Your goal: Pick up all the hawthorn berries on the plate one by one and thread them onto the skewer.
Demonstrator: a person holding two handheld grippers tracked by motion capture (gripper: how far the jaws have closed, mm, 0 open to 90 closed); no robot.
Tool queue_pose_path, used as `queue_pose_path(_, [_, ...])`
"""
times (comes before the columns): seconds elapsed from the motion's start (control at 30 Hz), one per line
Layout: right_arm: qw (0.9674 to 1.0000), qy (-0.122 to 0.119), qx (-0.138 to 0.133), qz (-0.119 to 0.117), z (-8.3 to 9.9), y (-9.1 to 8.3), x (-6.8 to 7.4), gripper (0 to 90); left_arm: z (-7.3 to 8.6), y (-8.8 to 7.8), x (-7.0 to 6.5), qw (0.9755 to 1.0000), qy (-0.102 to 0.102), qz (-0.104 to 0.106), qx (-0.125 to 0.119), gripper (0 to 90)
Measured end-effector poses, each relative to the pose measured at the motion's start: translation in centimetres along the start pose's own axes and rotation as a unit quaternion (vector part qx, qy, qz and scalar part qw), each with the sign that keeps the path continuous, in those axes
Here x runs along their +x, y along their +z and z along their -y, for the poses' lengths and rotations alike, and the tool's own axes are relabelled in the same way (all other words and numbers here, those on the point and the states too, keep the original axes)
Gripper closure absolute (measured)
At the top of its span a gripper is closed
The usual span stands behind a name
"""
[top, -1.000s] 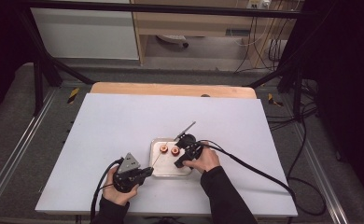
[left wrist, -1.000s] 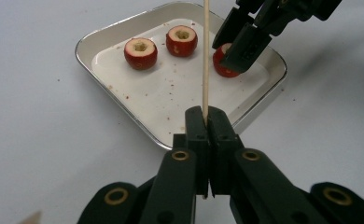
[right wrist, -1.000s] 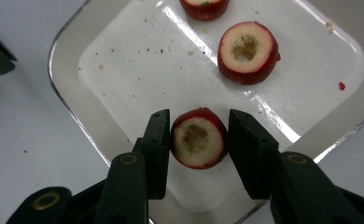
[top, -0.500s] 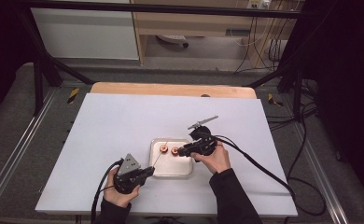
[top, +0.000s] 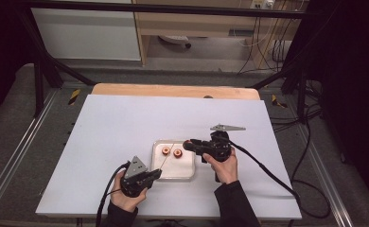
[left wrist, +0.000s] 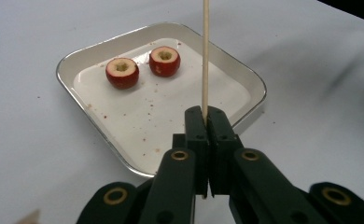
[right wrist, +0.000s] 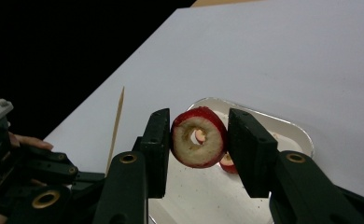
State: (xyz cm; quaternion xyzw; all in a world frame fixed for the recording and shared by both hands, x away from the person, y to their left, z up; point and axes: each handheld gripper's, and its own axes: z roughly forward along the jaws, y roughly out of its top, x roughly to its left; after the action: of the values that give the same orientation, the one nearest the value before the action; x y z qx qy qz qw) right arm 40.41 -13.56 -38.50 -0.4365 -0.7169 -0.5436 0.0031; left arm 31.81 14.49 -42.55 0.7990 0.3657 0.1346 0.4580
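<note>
A shallow white tray [top: 187, 171] lies on the white table and holds two cored red fruits [top: 166, 151] [top: 178, 152]. In the left gripper view they sit at the tray's far side [left wrist: 122, 73] [left wrist: 164, 61]. My left gripper [left wrist: 205, 115] is shut on a thin wooden skewer [left wrist: 205, 56] that stands up over the tray [left wrist: 101, 126]. It sits at the tray's near left corner [top: 156, 174]. My right gripper [right wrist: 199, 122] is shut on a third cored red fruit [right wrist: 199, 139], its hole facing the camera. It hovers at the tray's right edge [top: 188, 145], jaws pointing left toward the skewer [right wrist: 116, 126].
The white table top [top: 126, 123] has open room to the left, right and far side of the tray. A wooden strip [top: 173, 90] runs along the far edge. Black cables [top: 267, 170] trail from the grippers off the near and right sides.
My right gripper has moved right and risen a little with the cored fruit in its jaws, turning so they point left. The left gripper and skewer have stayed put.
</note>
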Motion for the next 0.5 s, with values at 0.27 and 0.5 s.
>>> queue_pose_path(0.27, [0.9967,0.032,-0.072,-0.020,0.7,-0.2,-0.6,60.6,0.0,0.6,-0.7,0.9997,-0.025,0.001,-0.002,88.4])
queue_pose_path(0.5, [0.9918,0.037,-0.121,-0.018,0.7,-0.3,-0.2,60.6,0.1,1.3,-1.6,0.9992,-0.039,0.006,-0.008,88.4])
